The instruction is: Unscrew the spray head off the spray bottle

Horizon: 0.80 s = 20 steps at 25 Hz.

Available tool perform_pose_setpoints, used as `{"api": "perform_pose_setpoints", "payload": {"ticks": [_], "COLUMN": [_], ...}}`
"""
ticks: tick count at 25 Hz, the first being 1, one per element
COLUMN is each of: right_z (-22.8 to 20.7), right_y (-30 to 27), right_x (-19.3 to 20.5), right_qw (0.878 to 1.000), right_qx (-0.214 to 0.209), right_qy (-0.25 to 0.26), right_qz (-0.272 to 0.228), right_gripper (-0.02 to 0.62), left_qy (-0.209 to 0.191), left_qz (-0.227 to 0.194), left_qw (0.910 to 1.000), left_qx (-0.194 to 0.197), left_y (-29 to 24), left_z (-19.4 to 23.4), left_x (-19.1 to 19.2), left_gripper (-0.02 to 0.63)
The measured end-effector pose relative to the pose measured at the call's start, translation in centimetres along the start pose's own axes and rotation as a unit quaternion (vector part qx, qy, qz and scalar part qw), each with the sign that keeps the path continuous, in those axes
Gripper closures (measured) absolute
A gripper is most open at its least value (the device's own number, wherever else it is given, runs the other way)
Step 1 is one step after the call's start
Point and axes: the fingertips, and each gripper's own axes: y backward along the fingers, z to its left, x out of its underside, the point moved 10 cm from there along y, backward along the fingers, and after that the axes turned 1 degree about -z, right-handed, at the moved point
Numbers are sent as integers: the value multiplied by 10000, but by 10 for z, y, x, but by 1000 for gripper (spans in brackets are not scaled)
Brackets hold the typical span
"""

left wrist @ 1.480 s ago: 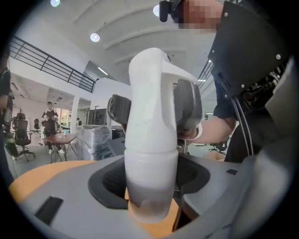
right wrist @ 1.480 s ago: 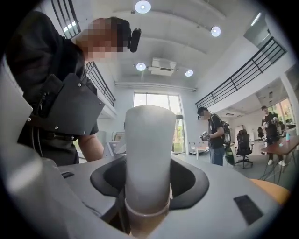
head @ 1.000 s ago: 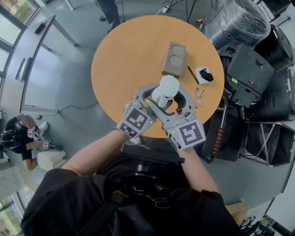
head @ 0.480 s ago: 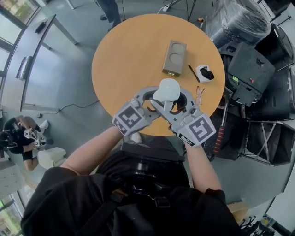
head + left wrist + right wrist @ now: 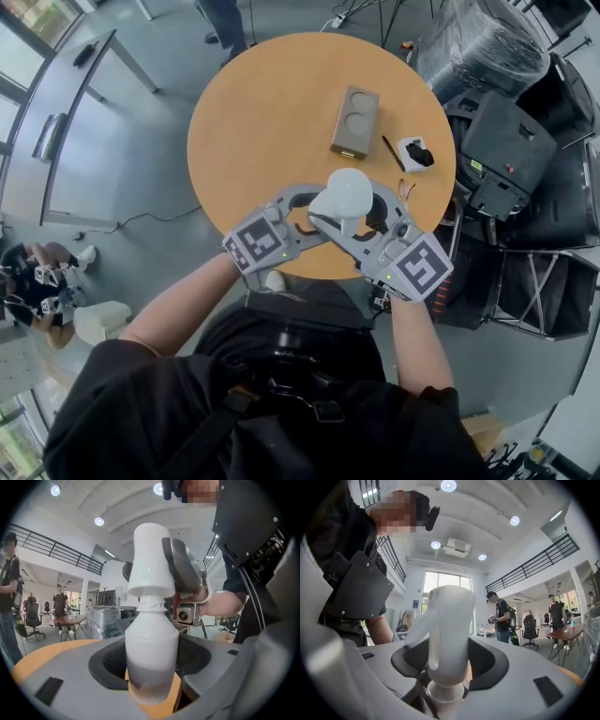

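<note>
Bottle (image 5: 151, 639): upright, pinched in left claw (image 5: 151, 672). Head (image 5: 449, 620): atop it, between right claw (image 5: 449, 665) jaws, just closed onto it. Axis crosswise to both claws.

Round orange table (image 5: 244, 103), grey floor (image 5: 159, 141), ceiling spotlights (image 5: 448, 485) (lit), balcony railing (image 5: 534, 562)

Two grippers: left gripper (image 5: 154, 667) and right gripper (image 5: 447, 667), the right jaws just closing in. Between the left jaws, one spray bottle (image 5: 152, 644). Between the right jaws, one spray head (image 5: 449, 620). Under both pairs of jaws, one round worktop (image 5: 244, 112). Beyond the jaw tips on it: one grey block (image 5: 354, 120) with two round hollows, one pen (image 5: 393, 152), one small white holder (image 5: 413, 153). Just beside the right jaws, one pair of glasses (image 5: 408, 190).
</note>
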Motion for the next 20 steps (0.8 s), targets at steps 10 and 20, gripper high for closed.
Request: {"api": "perform_pose_setpoints", "payload": {"ticks": [10,20], "right_z": [7,-13], "right_y": [-3,11], "right_x": [-47,-64], "right_qw": [9998,9993], "right_qx": [-78,312], "right_qy": [139,143], "right_qz": [-144,-150], "right_gripper": [354,354], "left_qy": [-59,-16], "left_qz": [-126,-238], "left_qw": [9999,9993], "left_qx": [-94,-281], "left_y": [9,12], "left_z": [2,15], "left_x": [21,39], "left_gripper": [299,299]}}
